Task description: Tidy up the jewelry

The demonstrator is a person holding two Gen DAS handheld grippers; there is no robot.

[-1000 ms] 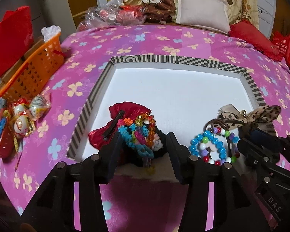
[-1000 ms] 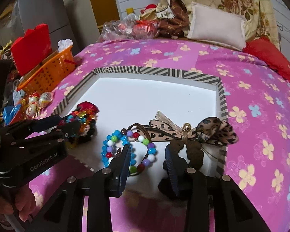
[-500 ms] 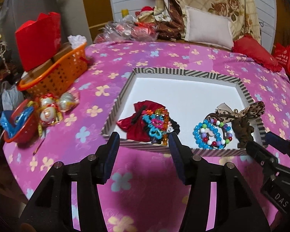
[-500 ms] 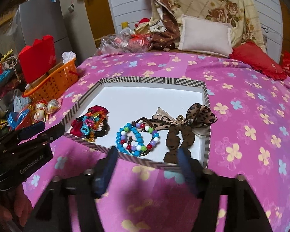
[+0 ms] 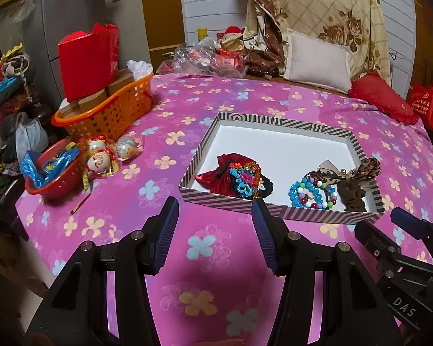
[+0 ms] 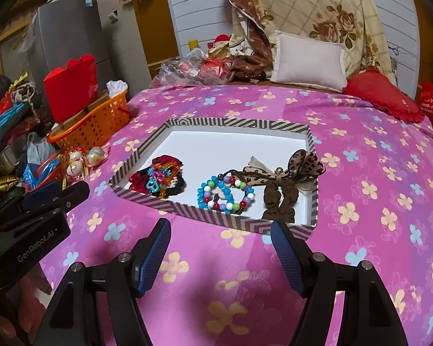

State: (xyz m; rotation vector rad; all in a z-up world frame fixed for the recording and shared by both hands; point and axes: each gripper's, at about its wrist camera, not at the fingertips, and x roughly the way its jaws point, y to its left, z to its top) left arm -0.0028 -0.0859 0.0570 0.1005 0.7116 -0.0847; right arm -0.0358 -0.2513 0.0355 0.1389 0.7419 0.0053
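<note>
A shallow white tray with a striped rim (image 5: 274,121) (image 6: 233,122) lies on the pink flowered bedspread. In it, at the left, lies a heap of a red velvet bow and colourful bracelets (image 5: 236,177) (image 6: 158,177). In the middle lies a beaded bracelet (image 5: 311,191) (image 6: 226,191). At the right lie a leopard-print bow and a brown scrunchie (image 5: 355,178) (image 6: 285,184). My left gripper (image 5: 215,213) is open and empty, over the bedspread in front of the tray. My right gripper (image 6: 220,235) is open and empty, also short of the tray's near rim.
An orange basket (image 5: 112,112) with boxes and a red bag stands at the left. A red bowl (image 5: 52,173) and wrapped ornaments (image 5: 101,158) lie near the bed's left edge. Pillows (image 5: 317,57) and plastic bags line the far side.
Both grippers have drawn back from over the tray to above the bedspread in front of it, and their jaws stand wider apart. The jewelry in the tray has stayed put.
</note>
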